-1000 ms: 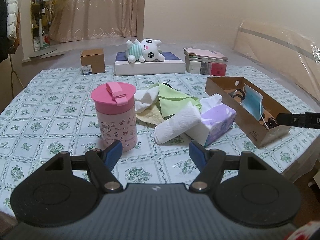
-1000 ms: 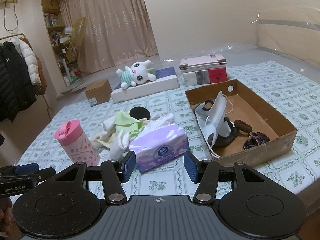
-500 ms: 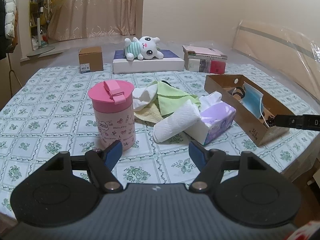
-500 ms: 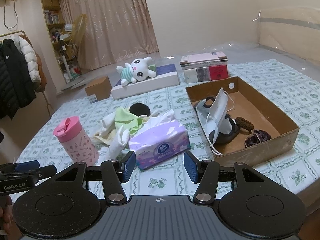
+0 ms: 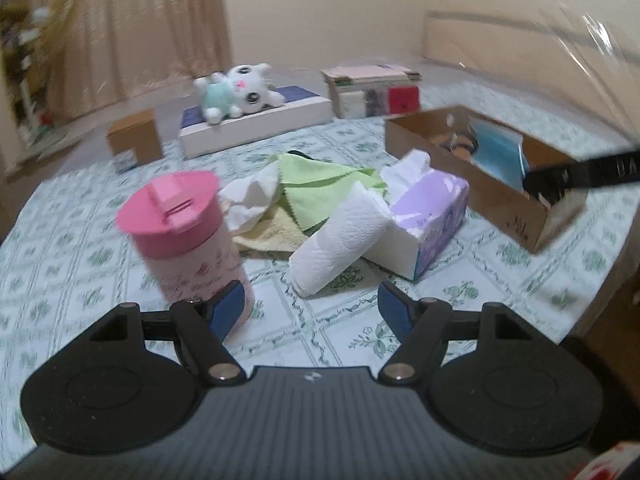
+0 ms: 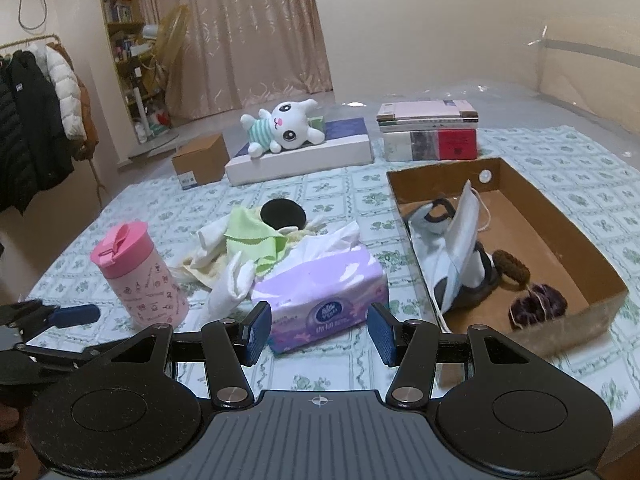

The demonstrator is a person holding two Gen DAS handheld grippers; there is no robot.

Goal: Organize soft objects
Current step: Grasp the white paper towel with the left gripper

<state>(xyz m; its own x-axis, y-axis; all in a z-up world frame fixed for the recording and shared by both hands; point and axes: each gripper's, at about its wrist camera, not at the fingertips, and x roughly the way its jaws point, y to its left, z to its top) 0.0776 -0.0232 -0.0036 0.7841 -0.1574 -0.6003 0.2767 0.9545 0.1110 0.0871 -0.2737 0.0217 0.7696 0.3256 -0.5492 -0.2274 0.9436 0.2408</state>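
Both grippers, left (image 5: 306,304) and right (image 6: 318,334), fingers released, nothing between.

Tissue pack (image 6: 320,288) at 12 o'clock of right gripper, on worktop (image 6: 328,364): light, squashy, slippery wrap; grip across short sides.

Paper roll (image 5: 340,240), one: soft, crushable; pinch mid-body.

Cloths (image 6: 252,236): limp, roughly three; pinch a fold.

Box (image 6: 568,240) at 2 o'clock, one.

Plush toy (image 6: 284,130) farthest, one.

Pink cup (image 6: 138,276) stands (upright) near stacked books (image 6: 429,130).

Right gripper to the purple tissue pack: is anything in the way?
Nothing visible. The right gripper is open and empty, and the tissue pack lies straight ahead on bare tablecloth. The rolled white cloth leans against the pack's left side.
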